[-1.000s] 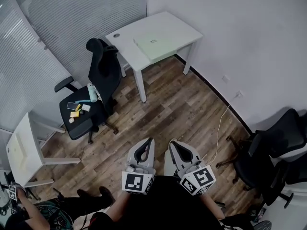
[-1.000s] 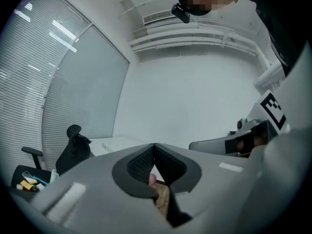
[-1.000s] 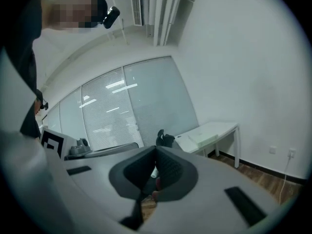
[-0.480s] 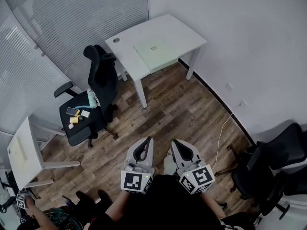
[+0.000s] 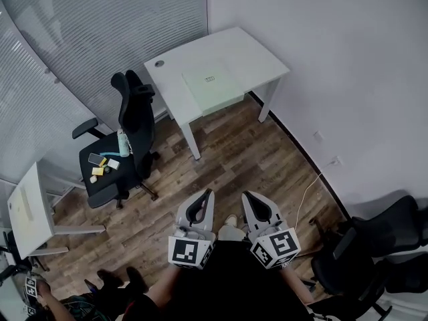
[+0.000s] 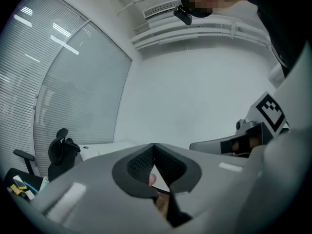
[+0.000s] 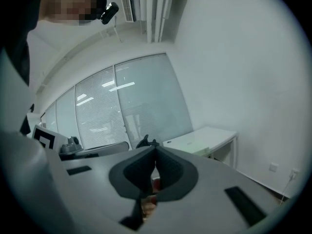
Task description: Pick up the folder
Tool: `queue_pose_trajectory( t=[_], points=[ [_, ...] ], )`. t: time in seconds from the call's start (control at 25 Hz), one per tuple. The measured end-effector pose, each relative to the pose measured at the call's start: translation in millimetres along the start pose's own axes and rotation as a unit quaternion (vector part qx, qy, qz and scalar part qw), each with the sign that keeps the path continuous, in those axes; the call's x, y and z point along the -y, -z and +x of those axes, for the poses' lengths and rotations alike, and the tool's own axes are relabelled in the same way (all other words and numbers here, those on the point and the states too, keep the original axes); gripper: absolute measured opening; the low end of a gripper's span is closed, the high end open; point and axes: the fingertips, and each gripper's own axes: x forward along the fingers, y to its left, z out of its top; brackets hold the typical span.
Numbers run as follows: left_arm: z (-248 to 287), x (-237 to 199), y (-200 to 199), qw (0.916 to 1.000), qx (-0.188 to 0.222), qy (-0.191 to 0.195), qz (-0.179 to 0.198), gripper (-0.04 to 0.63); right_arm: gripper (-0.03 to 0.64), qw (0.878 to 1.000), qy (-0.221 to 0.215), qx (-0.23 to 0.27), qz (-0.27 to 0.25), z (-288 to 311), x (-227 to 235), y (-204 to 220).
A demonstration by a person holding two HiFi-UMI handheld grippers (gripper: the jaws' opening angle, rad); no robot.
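The pale green folder (image 5: 212, 85) lies flat on the white desk (image 5: 247, 52) at the far end of the room, near the desk's front edge. Both grippers are held low in front of me, well short of the desk, pointing towards it. The left gripper (image 5: 208, 194) is shut, its fingertips meeting with nothing between them. The right gripper (image 5: 245, 196) is shut and empty too. In the right gripper view the folder (image 7: 200, 149) shows beyond the shut right gripper (image 7: 156, 147), on the desk (image 7: 217, 133). The left gripper view shows the shut left gripper (image 6: 154, 145) and the desk (image 6: 105, 148).
A black office chair (image 5: 134, 116) stands left of the desk, with a bottle and small items on its seat (image 5: 100, 172). Another white table (image 5: 23, 209) is at the far left. Black chairs (image 5: 374, 239) crowd the right. A white cable (image 5: 309, 186) runs over the wood floor (image 5: 227, 152).
I have moved forward over the floor with both grippers: the desk and folder sit lower in the head view, the black chair has drifted left. Both grippers stay shut.
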Motion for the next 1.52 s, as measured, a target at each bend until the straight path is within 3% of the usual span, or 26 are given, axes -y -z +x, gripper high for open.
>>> queue_pose_trajectory(
  t=[0.2,0.52,0.8,1.52],
  points=[
    [27.2,12.6,2.2,0.9999,0.004,-0.012,-0.002,0.005,0.0,1.0,-0.003,-0.004,0.003,11.5,37.1,-6.6],
    [45.1,5.0,0.7,0.9992,0.008,-0.038,-0.003,0.005,0.0,0.999,-0.03,-0.017,0.008,25.1,43.2,-8.5],
    [62.3,0.4,11.4,0.9993,0.001,-0.037,-0.004,0.005,0.0,0.999,-0.022,-0.023,0.008,37.3,60.4,-4.2],
    [156.7,-51.8,18.9,0.9981,-0.019,-0.056,-0.019,0.005,0.0,0.998,-0.024,-0.061,-0.007,121.7,116.5,-8.9]
  ],
)
